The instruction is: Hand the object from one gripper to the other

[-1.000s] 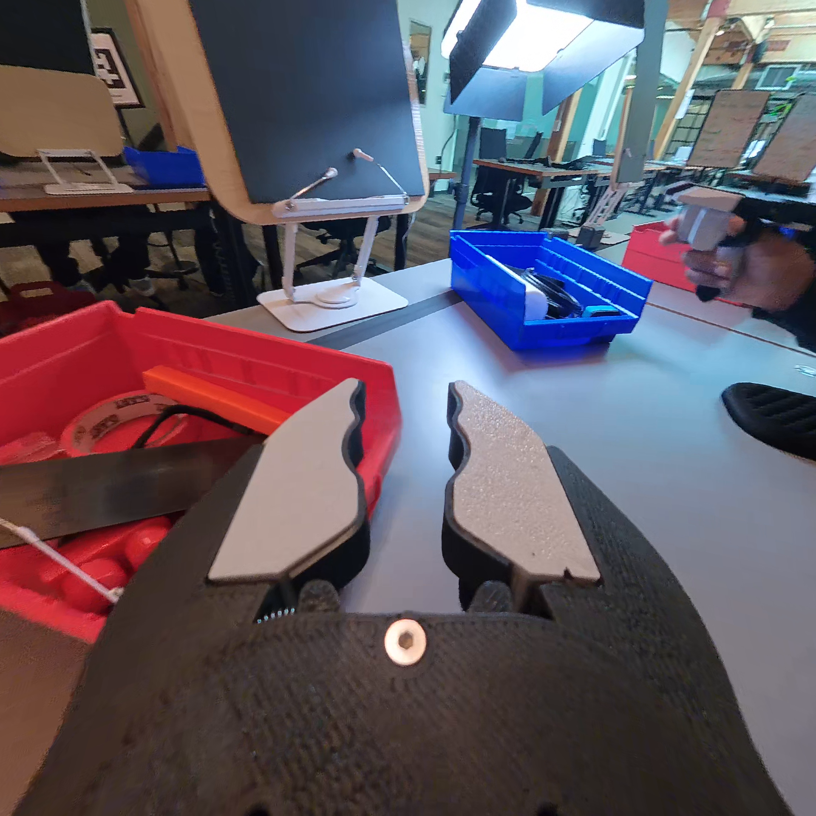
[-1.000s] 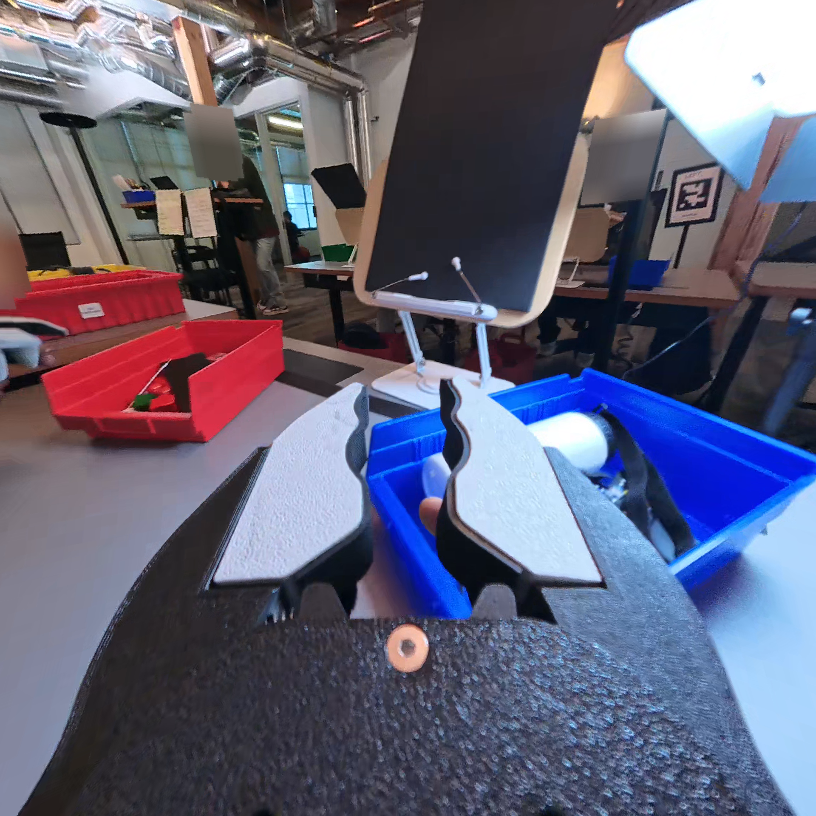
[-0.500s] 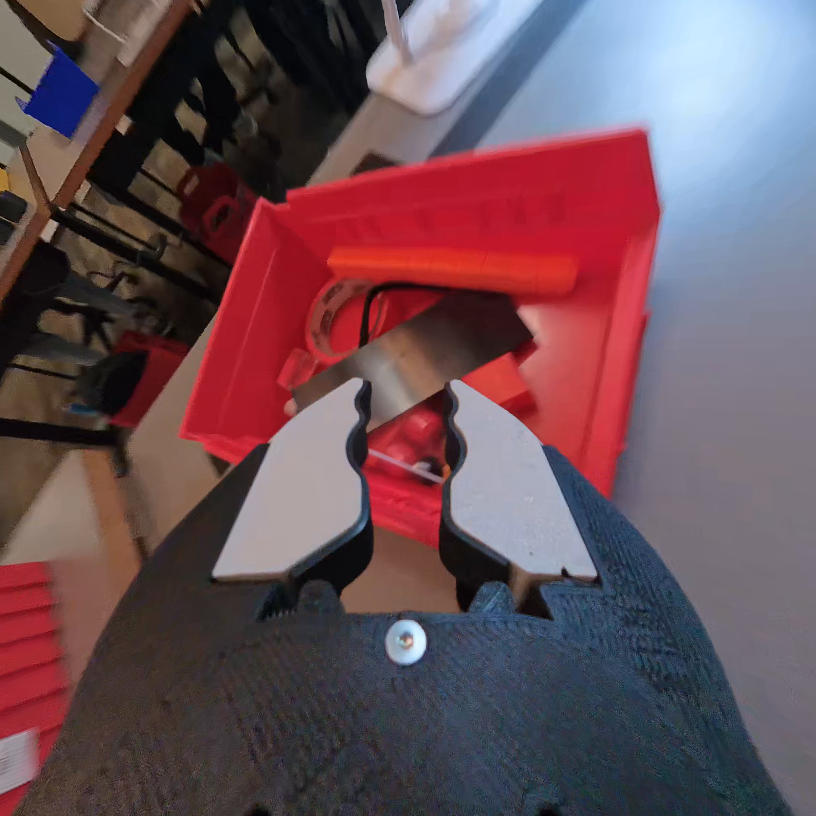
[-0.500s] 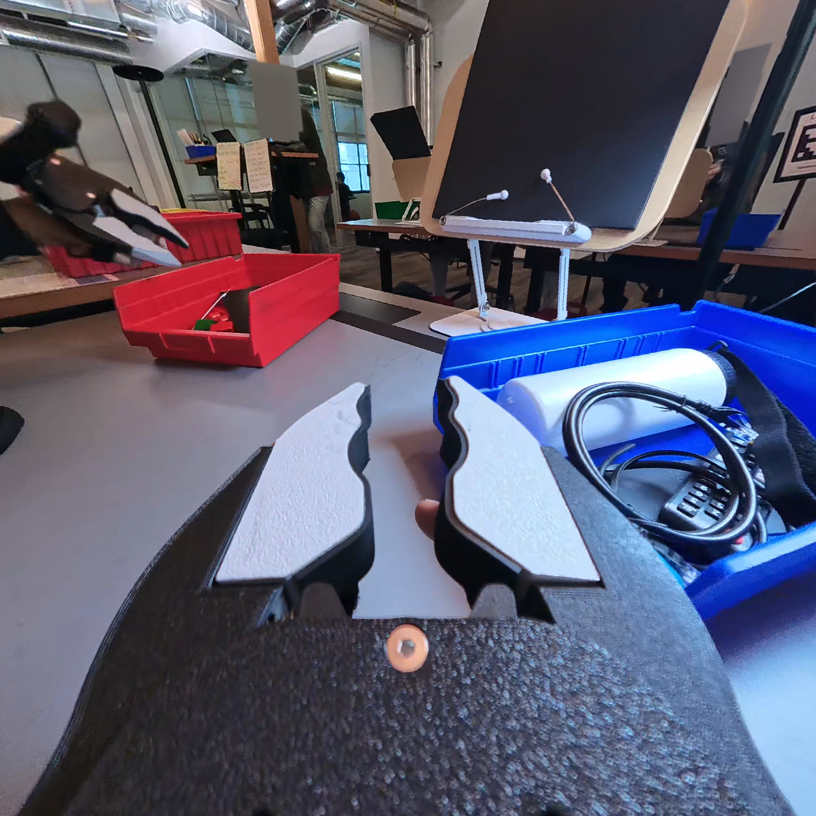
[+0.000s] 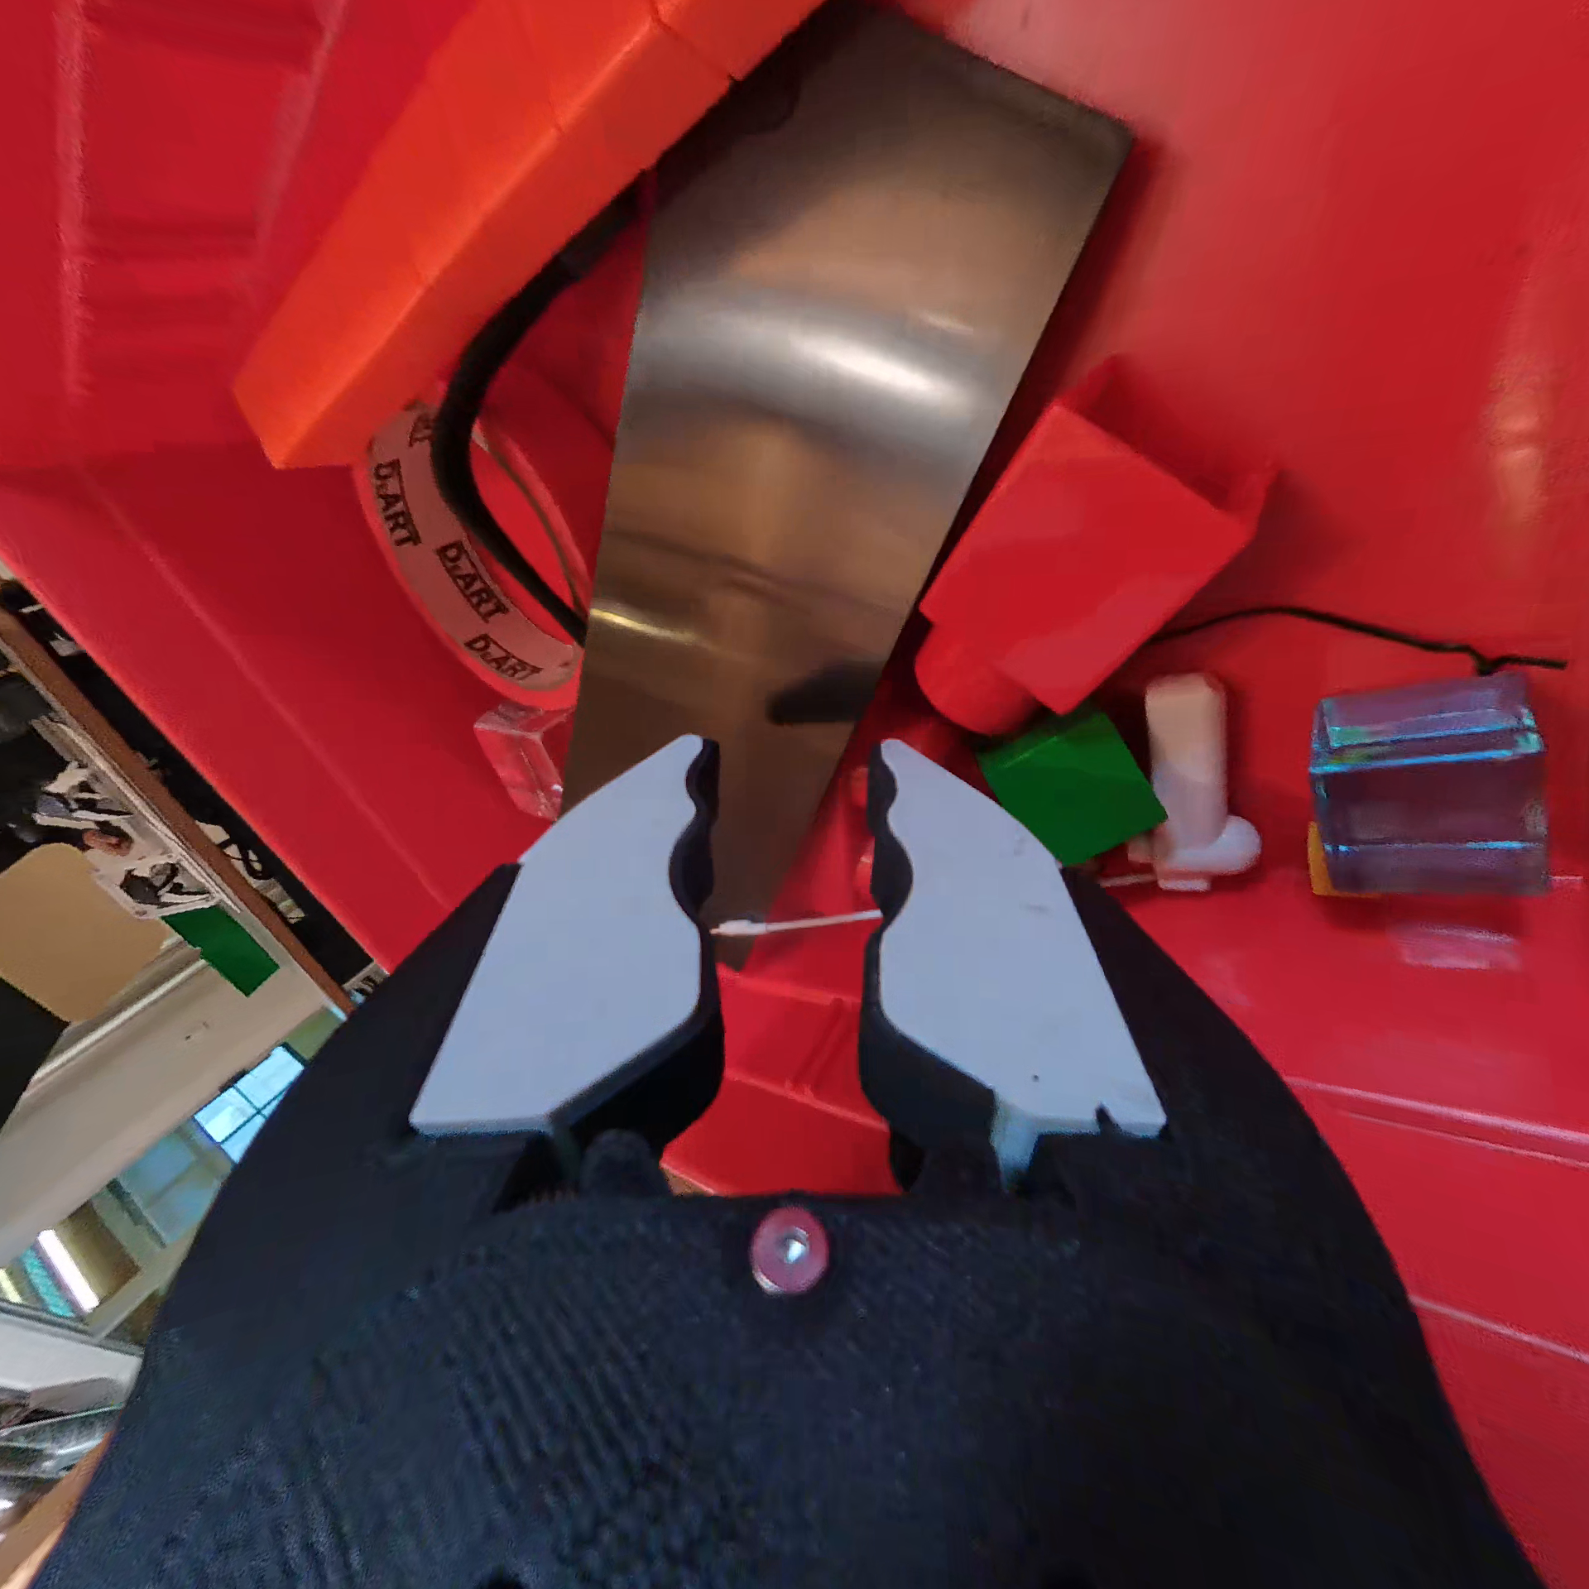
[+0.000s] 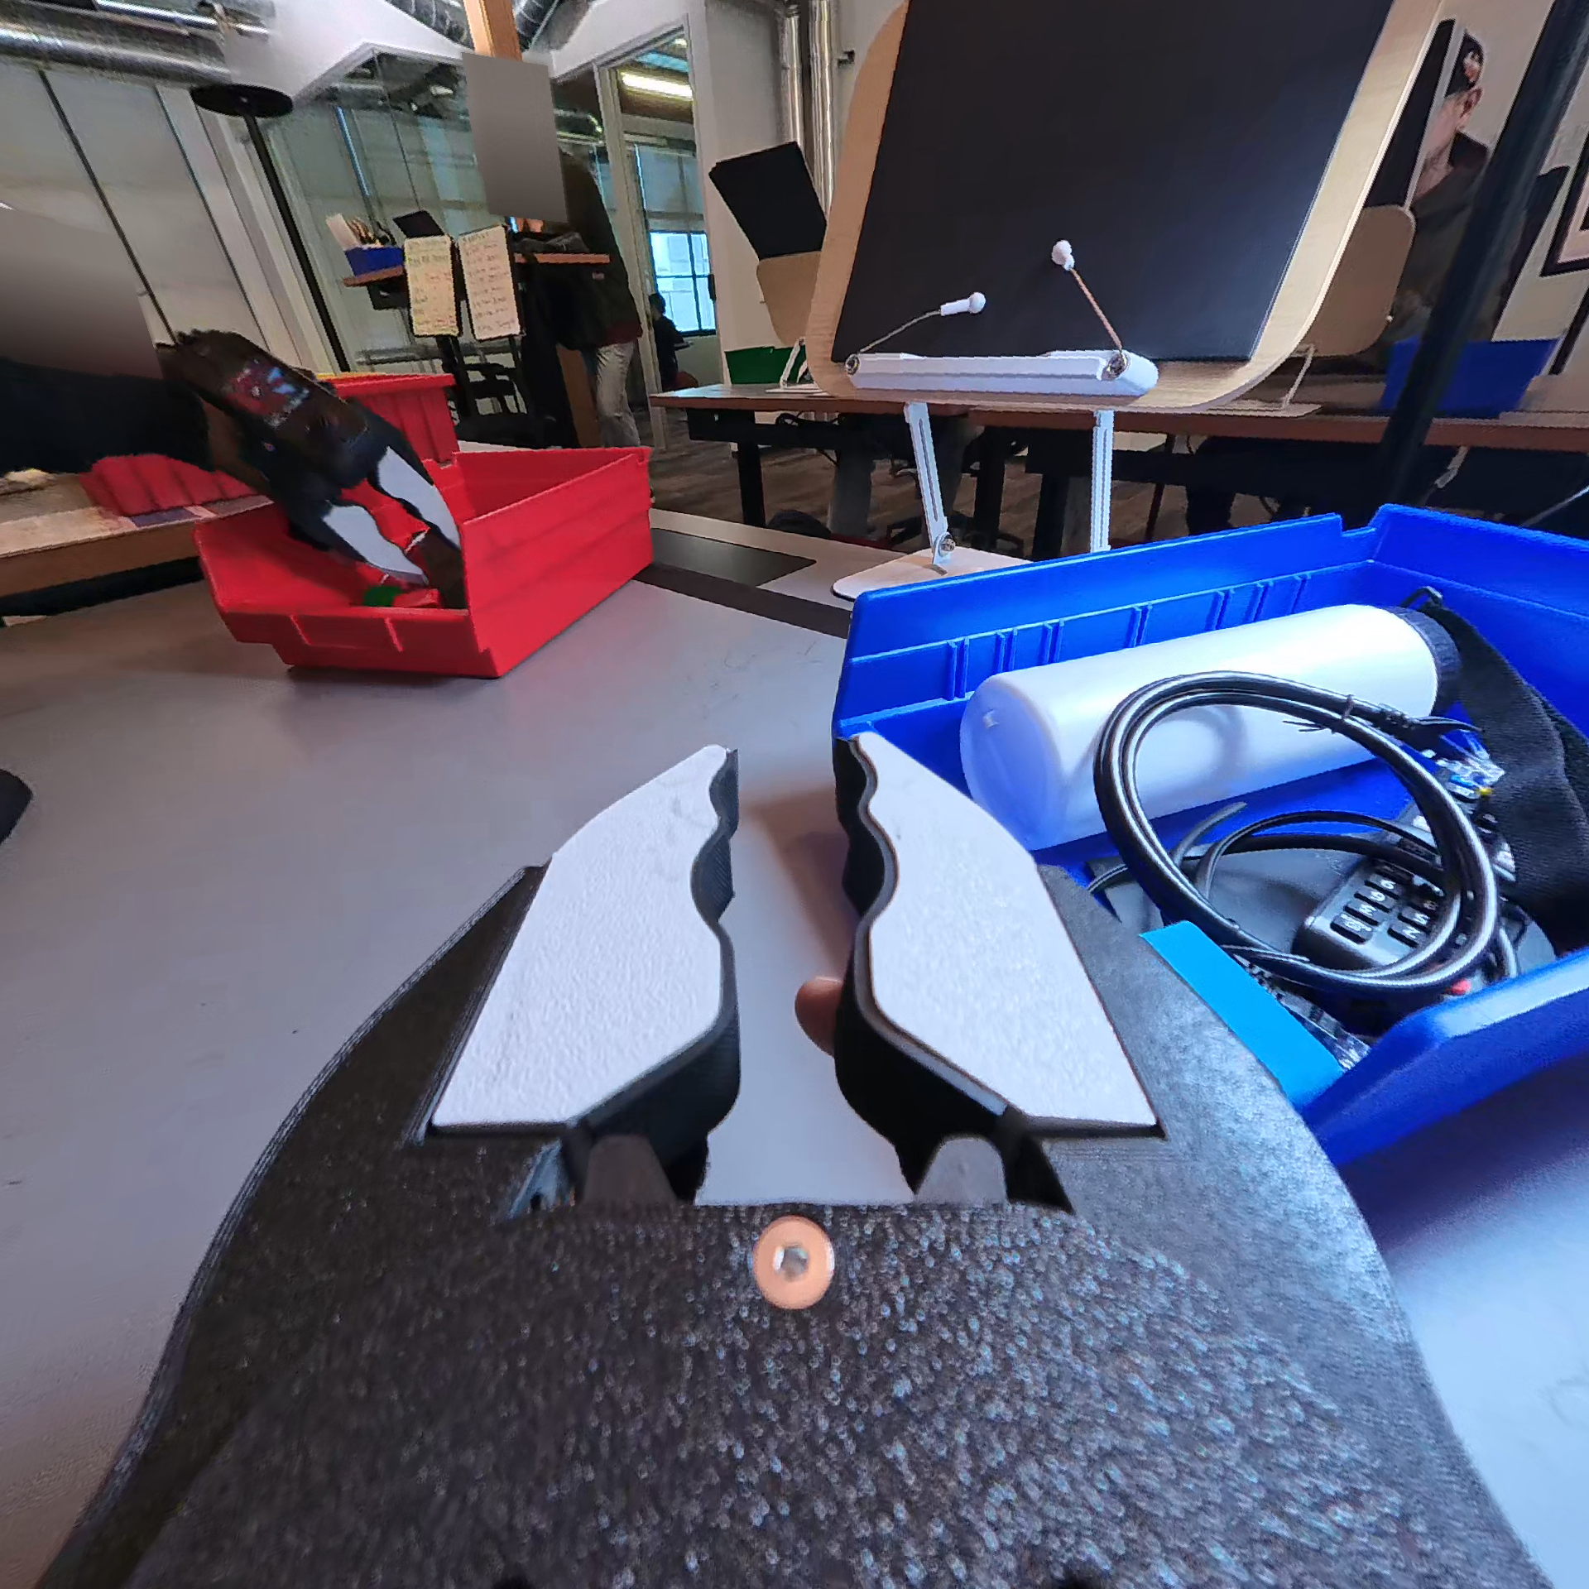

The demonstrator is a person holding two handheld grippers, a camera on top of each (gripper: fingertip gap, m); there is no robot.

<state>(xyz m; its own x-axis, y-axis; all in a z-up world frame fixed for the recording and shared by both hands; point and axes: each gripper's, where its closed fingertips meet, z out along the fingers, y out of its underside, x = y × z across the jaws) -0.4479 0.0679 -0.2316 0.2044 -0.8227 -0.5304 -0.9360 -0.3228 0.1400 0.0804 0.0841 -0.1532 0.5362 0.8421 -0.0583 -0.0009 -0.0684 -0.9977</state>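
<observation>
My left gripper [image 5: 791,765] is open and points down into the red bin [image 5: 1376,258]. Its fingertips stand on either side of the narrow near end of a shiny metal plate [image 5: 817,387], not closed on it. A thin white tie [image 5: 800,924] crosses the gap between the fingers. My right gripper [image 6: 791,765] is open and empty, low over the grey table [image 6: 344,817] beside the blue bin [image 6: 1118,619]. The right wrist view shows the left gripper [image 6: 421,559] dipped into the red bin [image 6: 533,585] at the far left.
The red bin also holds an orange block [image 5: 481,215], a tape roll [image 5: 447,550], a red block [image 5: 1075,567], a green block [image 5: 1066,782], a white piece [image 5: 1191,774] and a clear block [image 5: 1427,782]. The blue bin holds a white cylinder [image 6: 1204,688] and a black cable [image 6: 1290,825]. A dark board on a stand [image 6: 1075,172] is behind. Some 55 centimeters of space lies between my two pairs of fingers.
My left gripper has swung from the table down into the red bin and closed in on the metal plate. My right gripper has shifted a little left of the blue bin, still open.
</observation>
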